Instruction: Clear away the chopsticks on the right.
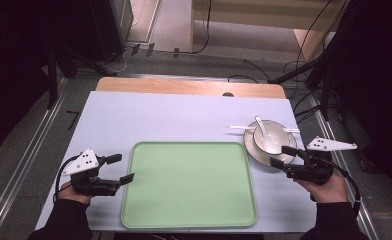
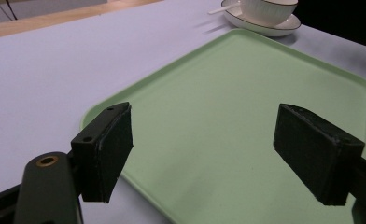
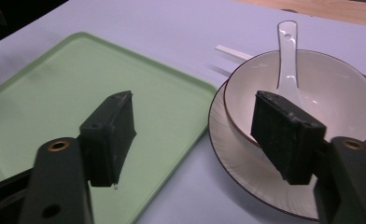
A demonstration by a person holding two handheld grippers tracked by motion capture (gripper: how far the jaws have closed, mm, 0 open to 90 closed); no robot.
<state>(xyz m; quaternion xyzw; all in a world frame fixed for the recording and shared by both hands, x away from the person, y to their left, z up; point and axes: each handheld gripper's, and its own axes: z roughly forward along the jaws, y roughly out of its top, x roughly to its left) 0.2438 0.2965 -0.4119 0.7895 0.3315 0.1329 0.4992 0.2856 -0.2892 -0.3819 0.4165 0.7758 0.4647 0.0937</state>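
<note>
We see one white bowl (image 1: 270,136) sitting on one white plate (image 1: 256,150) at about three o'clock on the bench (image 1: 149,117), just right of the one green tray (image 1: 189,185). One white spoon (image 1: 262,129) lies in the bowl, handle pointing to twelve o'clock. Behind the bowl a thin white stick (image 1: 240,128) pokes out at nine o'clock and again at three; the bowl hides its middle, so we can't tell whether it is one piece or two.

The right tool (image 1: 281,156) hovers at the plate's five o'clock rim, its jaws apart with nothing between them, one over the bowl's near edge in the right gripper view. The left tool (image 1: 120,168) sits at the tray's nine o'clock edge, jaws spread wide and empty.

The bench top is pale lilac with a wooden strip at twelve o'clock. Around it, we make out grey floor, cables and dark, murky corners.
</note>
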